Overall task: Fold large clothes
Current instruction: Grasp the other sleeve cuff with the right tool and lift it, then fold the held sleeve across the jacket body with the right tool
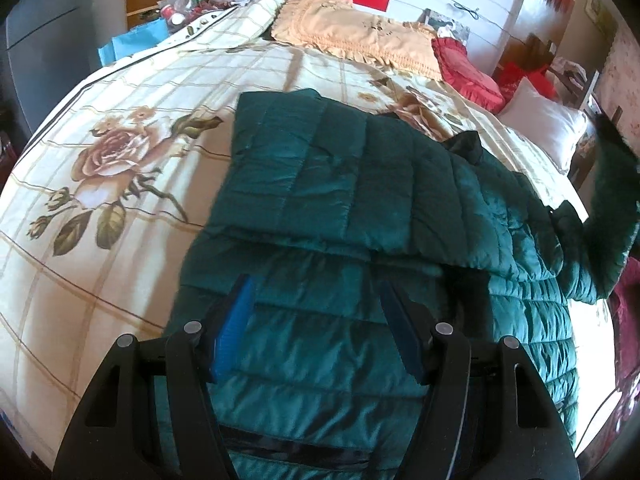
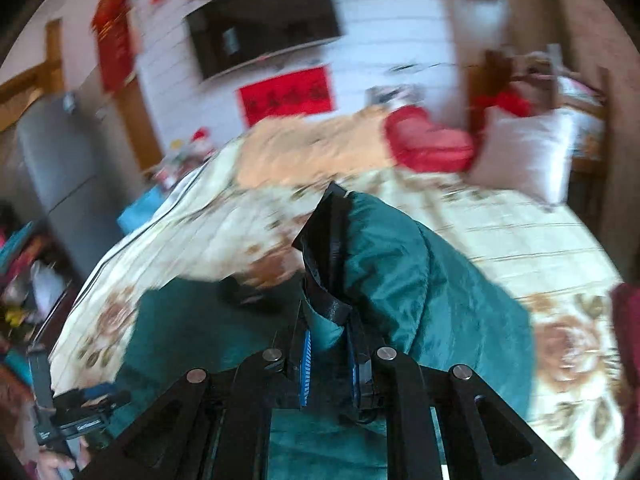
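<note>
Green padded coat (image 1: 360,184) spread across the flowered bedspread (image 1: 120,152), long axis running left to right. Right gripper (image 2: 328,356) clenched on a lifted flap, dark trim poking up between the blue pads. Left gripper (image 1: 316,328) released, hovering over the near hem, nothing between. Likely next: carry the flap leftward across the coat's body.

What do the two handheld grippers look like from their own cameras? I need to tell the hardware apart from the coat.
Both match. The left gripper has black plastic linkage arms with triangular cut-outs, round silver pivot pins, and fingers faced with ribbed blue pads. The right gripper shows the same black arms, silver pins and blue-padded fingers. No cables, sleeves or markings show on either in its own view.
</note>
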Demonstrator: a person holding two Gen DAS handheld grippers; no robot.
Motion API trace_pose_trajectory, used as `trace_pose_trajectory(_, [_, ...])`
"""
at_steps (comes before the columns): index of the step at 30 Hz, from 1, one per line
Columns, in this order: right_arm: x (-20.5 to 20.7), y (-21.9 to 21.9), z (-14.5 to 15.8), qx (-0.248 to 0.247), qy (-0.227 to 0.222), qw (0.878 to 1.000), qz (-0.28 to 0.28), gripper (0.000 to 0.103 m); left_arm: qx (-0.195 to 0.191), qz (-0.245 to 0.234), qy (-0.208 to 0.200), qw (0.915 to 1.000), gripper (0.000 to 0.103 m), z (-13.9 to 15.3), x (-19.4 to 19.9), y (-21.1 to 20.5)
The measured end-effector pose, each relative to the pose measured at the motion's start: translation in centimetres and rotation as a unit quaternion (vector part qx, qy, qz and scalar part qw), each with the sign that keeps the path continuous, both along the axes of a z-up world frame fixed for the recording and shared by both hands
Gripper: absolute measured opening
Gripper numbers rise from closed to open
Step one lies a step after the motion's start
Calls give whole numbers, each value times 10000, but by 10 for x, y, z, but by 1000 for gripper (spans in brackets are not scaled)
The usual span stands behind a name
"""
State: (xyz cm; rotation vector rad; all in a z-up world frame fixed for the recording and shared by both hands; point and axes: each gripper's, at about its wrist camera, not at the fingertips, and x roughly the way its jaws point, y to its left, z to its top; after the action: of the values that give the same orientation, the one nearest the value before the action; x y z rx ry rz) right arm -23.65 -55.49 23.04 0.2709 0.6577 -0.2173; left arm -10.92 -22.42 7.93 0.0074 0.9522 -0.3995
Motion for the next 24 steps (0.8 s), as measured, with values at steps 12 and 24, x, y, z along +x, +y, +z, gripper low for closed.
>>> trace_pose_trajectory(12, [122, 149, -89, 701, 559, 9881, 1251, 13, -229, 401, 135, 9988, 65, -5, 17, 45])
trace_pose_trajectory(24, [144, 175, -127, 1861, 851, 9609, 1864, 72, -325, 420, 189, 9984, 65, -8, 19, 45])
